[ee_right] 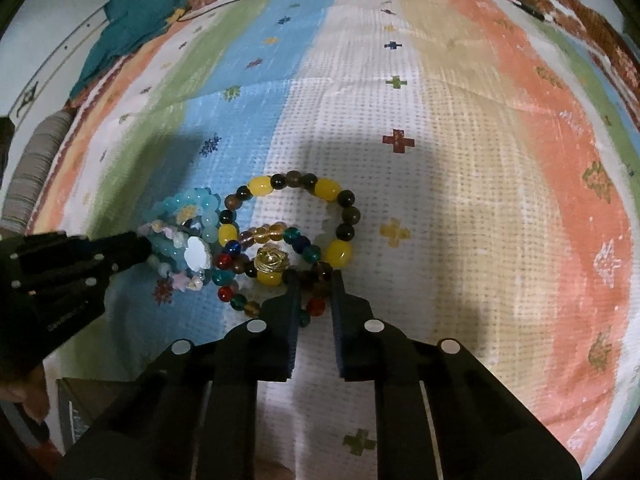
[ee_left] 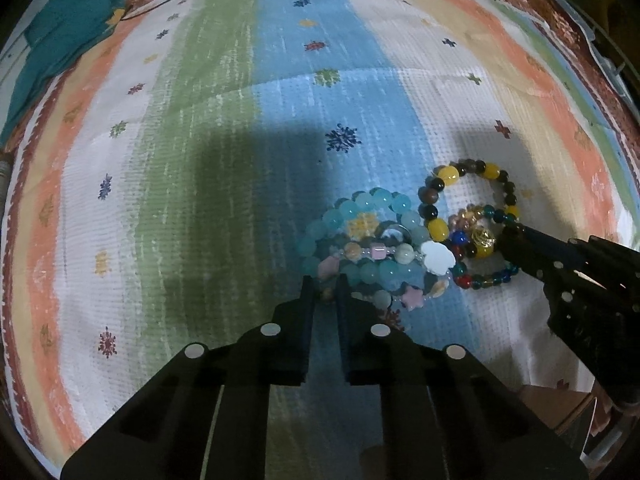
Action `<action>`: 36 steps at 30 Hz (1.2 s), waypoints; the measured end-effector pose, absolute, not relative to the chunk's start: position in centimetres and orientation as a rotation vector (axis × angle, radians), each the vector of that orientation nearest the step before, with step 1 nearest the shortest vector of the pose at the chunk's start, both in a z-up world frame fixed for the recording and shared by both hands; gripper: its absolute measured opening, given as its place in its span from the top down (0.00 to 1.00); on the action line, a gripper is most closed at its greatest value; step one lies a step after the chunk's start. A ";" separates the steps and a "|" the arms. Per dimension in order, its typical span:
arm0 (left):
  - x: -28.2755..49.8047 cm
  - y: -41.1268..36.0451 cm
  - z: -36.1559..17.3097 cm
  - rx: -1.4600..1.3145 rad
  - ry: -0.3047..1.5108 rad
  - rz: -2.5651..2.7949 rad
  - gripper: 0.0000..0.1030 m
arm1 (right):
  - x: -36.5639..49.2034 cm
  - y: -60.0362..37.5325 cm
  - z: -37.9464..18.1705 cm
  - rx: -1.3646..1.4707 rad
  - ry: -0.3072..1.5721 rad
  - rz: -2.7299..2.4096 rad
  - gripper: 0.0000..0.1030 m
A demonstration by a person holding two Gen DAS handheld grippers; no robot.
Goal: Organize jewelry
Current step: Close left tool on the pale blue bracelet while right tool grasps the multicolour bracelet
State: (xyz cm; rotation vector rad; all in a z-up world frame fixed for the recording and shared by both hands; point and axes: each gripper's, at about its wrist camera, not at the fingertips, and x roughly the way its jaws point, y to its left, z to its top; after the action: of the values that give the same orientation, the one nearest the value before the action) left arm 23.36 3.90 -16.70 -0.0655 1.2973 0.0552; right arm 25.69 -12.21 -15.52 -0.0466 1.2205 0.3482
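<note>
Left gripper (ee_left: pixel 325 286) pinches the pastel bracelet (ee_left: pixel 360 258); right gripper (ee_right: pixel 316 282) pinches the yellow-and-dark bracelet (ee_right: pixel 296 216). Both lie tangled on the striped cloth (ee_right: pixel 460 160). Beads: light, hard, slippery; strands floppy. Grip across one strand.

The left gripper (ee_left: pixel 323 294) fingertips hide part of the pastel bracelet (ee_left: pixel 360 256), seemingly pinching one small bead.

A striped bedspread (ee_right: pixel 460 160) covers the bed. Beaded bracelets (ee_right: pixel 288 236) lie heaped on it; teal cloth (ee_left: pixel 60 36) sits at its edge
</note>
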 end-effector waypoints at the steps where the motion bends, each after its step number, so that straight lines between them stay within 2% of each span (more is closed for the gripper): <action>1: 23.4 3.7 -16.5 -0.055 1.294 0.056 0.90 | 25.7 -12.2 -15.5 -0.045 1.220 0.350 0.87; 2: 23.4 3.7 -16.3 -0.051 1.289 0.054 0.90 | 25.6 -12.2 -15.4 -0.046 1.218 0.351 0.90; 23: 22.7 1.5 -12.4 0.009 1.193 0.026 0.90 | 24.3 -12.5 -13.0 -0.108 1.129 0.304 0.90; 36: 22.1 0.6 -10.8 0.036 1.146 0.016 0.90 | 22.1 -11.6 -8.3 -0.148 0.973 0.319 0.90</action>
State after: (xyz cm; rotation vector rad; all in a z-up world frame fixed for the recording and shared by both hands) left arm 22.14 0.56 -10.78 0.0362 1.1458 0.0157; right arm 22.13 -11.59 -8.33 -0.1480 0.9732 0.3194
